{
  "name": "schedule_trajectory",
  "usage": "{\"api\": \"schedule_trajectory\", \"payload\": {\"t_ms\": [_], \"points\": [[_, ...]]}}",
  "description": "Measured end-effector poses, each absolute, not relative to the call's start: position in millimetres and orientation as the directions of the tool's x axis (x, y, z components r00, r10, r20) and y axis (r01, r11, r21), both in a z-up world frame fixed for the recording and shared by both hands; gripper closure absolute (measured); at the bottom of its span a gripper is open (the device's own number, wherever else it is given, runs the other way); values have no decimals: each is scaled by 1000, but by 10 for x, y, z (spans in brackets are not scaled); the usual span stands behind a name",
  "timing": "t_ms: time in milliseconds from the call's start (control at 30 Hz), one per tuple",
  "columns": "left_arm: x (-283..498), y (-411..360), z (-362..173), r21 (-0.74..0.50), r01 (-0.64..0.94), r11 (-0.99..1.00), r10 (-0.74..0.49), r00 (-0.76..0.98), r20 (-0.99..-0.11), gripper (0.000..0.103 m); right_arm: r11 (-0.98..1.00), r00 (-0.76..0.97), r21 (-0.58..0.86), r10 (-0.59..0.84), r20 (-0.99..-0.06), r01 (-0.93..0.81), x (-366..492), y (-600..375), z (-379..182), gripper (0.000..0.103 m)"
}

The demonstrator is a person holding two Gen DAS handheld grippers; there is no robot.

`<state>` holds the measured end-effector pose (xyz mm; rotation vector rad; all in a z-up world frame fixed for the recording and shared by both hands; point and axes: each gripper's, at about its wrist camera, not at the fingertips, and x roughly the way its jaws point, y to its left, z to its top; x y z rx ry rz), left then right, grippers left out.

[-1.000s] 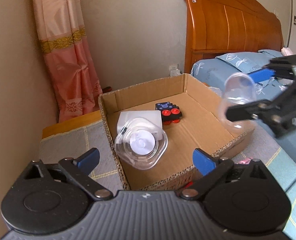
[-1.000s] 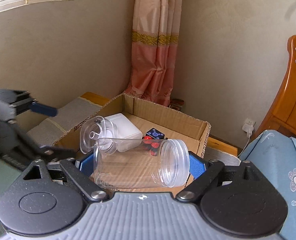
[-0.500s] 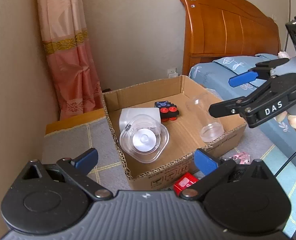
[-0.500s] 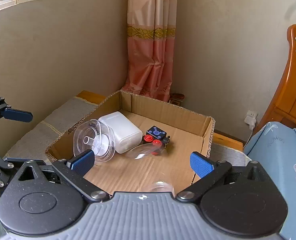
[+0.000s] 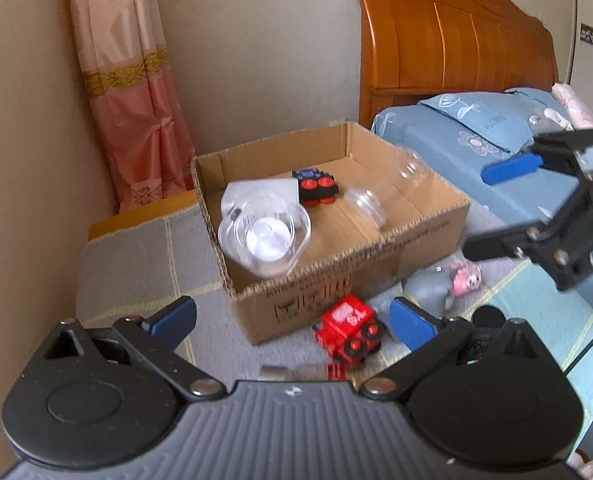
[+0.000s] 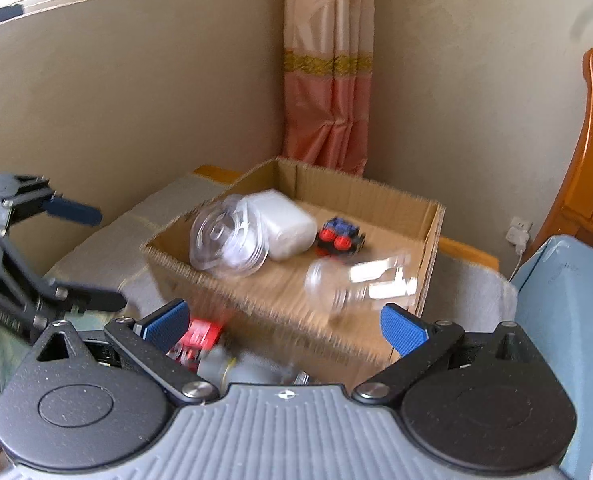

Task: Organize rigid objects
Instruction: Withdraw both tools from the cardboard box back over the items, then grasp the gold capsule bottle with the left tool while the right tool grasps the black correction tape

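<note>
Bedroom floor mat [image 5: 136, 248], cardboard box [image 5: 376, 276] ahead; both grippers angled downward, jaws wide, empty

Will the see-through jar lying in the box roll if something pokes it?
Probably. The clear jar is round and lies on its side on the flat floor of the cardboard box. It looks empty, so likely light. Smooth plastic may slip.

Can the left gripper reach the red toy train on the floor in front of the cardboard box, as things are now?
Probably yes. The red toy train lies outside the cardboard box, just ahead of the open left gripper, with nothing covering it.
</note>
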<state>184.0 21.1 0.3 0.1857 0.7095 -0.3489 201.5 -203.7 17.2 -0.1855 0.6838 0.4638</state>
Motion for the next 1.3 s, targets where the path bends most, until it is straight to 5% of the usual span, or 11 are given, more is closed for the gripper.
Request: {"api": "schedule_trajectory", "payload": {"t_ms": [567,800,1300], "points": [[1420,200,-564,2,381,924,-249,607,-754,1,851,528,-21,306,-792,-525,1333,-2290,-889,0],[1486,257,-884,-58,351,935,-253,543,-800,1,828,535,-23,341,-773,-561,1326,-2318,-904,0],[1582,187,-967,-13,318,948,-224,640,-735,0,728,498,-20,448,-743,-685,1452,-2397,-920,0]]}}
